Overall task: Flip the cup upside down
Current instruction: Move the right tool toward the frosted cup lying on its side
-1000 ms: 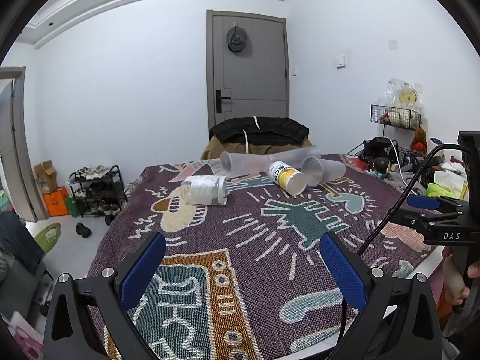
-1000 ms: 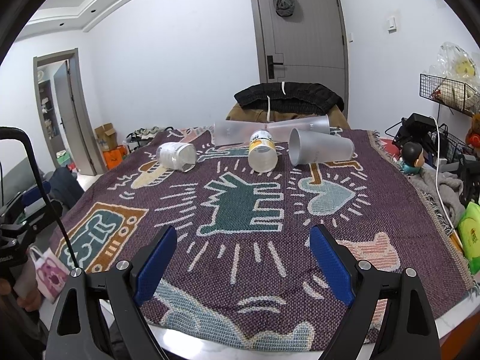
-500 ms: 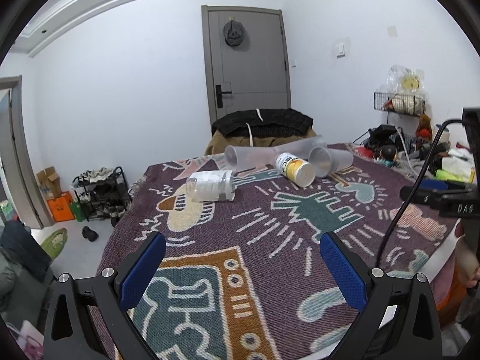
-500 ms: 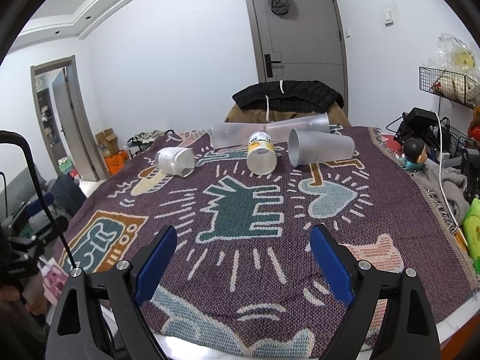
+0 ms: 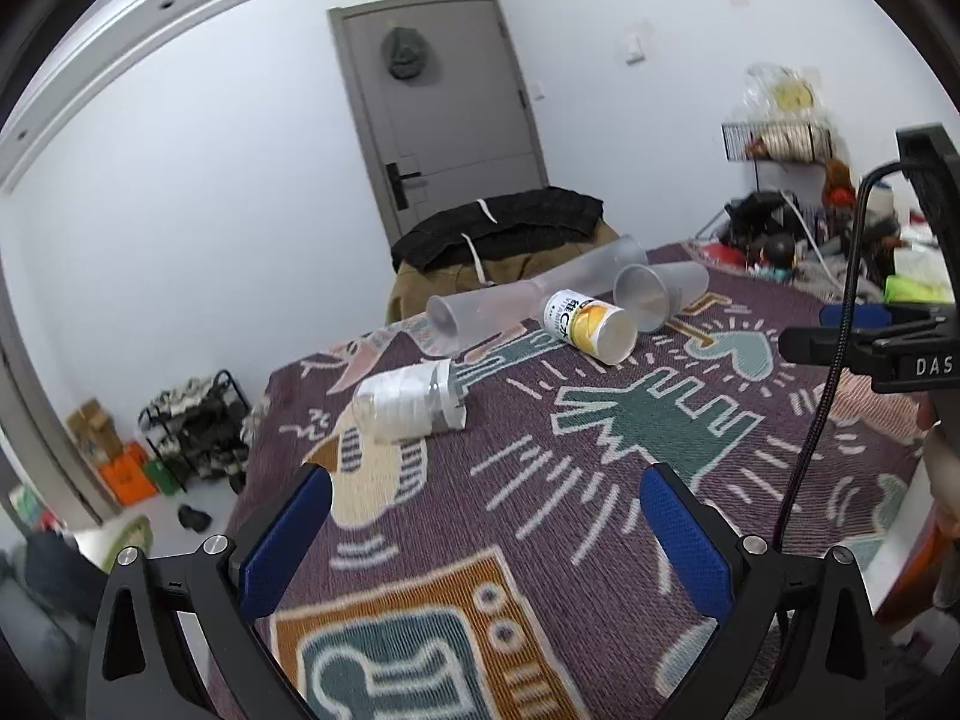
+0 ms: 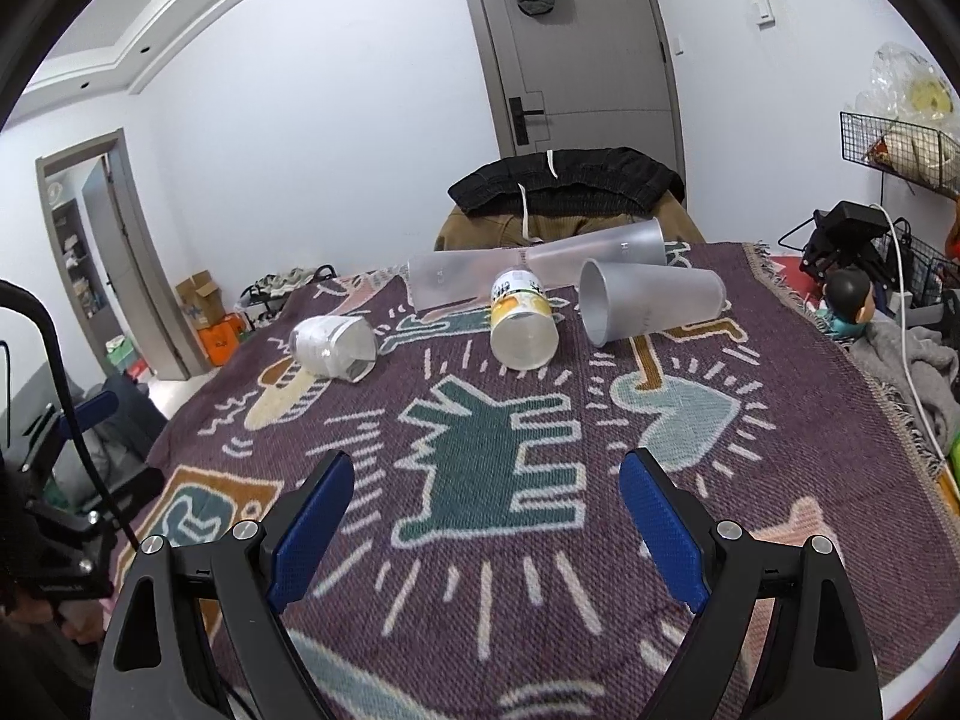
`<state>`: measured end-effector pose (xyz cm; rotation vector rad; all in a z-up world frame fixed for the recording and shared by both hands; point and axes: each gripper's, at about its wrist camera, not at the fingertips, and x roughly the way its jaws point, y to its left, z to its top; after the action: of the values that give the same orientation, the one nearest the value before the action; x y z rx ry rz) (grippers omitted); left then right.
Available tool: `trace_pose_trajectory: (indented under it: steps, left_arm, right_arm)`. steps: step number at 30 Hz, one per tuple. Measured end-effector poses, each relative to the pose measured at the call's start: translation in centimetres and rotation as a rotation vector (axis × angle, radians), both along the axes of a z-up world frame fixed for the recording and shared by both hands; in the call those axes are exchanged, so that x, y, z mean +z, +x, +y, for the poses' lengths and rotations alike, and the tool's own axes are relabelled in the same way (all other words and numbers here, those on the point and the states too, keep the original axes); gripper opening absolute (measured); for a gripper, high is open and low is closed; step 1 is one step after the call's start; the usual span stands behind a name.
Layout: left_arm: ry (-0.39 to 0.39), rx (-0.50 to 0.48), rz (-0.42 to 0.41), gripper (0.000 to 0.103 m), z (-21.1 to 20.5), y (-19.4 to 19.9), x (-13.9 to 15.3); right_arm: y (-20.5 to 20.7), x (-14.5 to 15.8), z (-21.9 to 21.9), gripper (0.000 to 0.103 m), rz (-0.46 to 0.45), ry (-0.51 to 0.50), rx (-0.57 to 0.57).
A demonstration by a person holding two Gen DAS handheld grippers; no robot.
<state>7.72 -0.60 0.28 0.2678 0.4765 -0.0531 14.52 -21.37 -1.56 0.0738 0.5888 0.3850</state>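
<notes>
On the patterned blanket [image 6: 540, 540], four cups lie on their sides: the frosted cup [image 6: 651, 306] just right of the yellow-labelled cup [image 6: 521, 324], the white-wrapped cup [image 6: 333, 348] well left. Left gripper [image 5: 486, 534] and right gripper [image 6: 486, 516] hover with jaws spread, empty

In front of you the table [image 6: 912, 669] shows only a pale strip of edge at the near right, because a purple patterned blanket [image 6: 600, 540] with teal, orange and cream figures covers its whole top. On the far half of that blanket five cups lie on their sides: a white-wrapped cup [image 6: 332, 348] at the left, a yellow-labelled cup [image 6: 521, 324] in the middle with its mouth toward you, and a frosted cup [image 6: 648, 300] just right of it. Behind those, two clear cups [image 6: 462, 285] [image 6: 606, 249] lie bottom to bottom in a line along the far edge, the yellow-labelled one touching them.
</notes>
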Motion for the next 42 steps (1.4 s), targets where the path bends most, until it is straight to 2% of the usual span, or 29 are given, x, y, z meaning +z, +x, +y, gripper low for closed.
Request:
trace_pose_trajectory:
  steps: [8,13,18,28,34,42]
  left_arm:
    - [0.141,-0.02,0.032,0.103,-1.2,5.2,0.3]
    - [0.24,-0.045,0.048,0.103,-2.0,8.6,0.7]
    - [0.354,-0.059,0.01,0.103,-2.6,11.7,1.6]
    - [0.469,-0.113,0.069,0.103,-3.1,19.3,2.3]
    - [0.513,-0.132,0.135,0.103,-4.2,23.9,1.7]
    - [0.571,-0.219,0.242,0.103,-5.2,29.5,0.4]
  right_arm:
    - [3.5,-0.8,-0.4,0.09,0.055,0.044,-0.066]
    - [5.2,-1.1,-1.5,0.09,0.094,0.114,-0.096]
    - [6.6,-1.2,-2.7,0.09,0.107,0.15,-0.137]
    - [9.7,-0.8,-5.2,0.09,0.131,0.175,-0.197]
    - [11.6,-0.7,-6.3,0.09,0.165,0.191,-0.231]
    - [13.6,-0.3,-8.0,0.09,0.174,0.182,-0.271]
